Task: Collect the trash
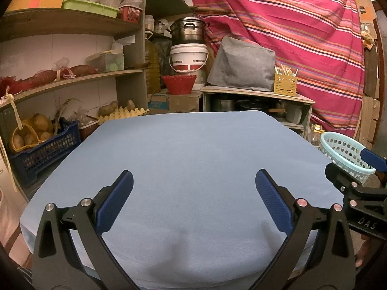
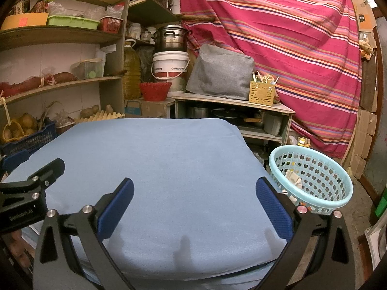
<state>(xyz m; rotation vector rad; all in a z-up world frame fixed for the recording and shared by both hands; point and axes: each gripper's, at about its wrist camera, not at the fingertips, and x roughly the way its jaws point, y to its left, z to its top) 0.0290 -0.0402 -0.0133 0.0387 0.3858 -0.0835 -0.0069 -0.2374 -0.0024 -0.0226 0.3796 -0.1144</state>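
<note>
A light blue cloth covers the table (image 1: 193, 149) (image 2: 157, 159), and I see no loose trash on it. A pale turquoise perforated basket (image 2: 312, 176) (image 1: 343, 149) stands beside the table's right edge, with crumpled white paper (image 2: 293, 178) and small scraps inside. My left gripper (image 1: 193, 183) hovers open over the near part of the table, nothing between its blue pads. My right gripper (image 2: 193, 188) is open too and empty, above the table's near right part, just left of the basket. Each gripper shows at the edge of the other's view.
Wooden shelves (image 1: 72, 77) on the left hold boxes, potatoes in a blue crate (image 1: 41, 149) and egg trays. Behind the table stand a white bucket (image 1: 188, 55) with a pot on it, a red basket, and a low cabinet (image 1: 256, 96). A striped cloth (image 2: 290, 36) hangs at the back.
</note>
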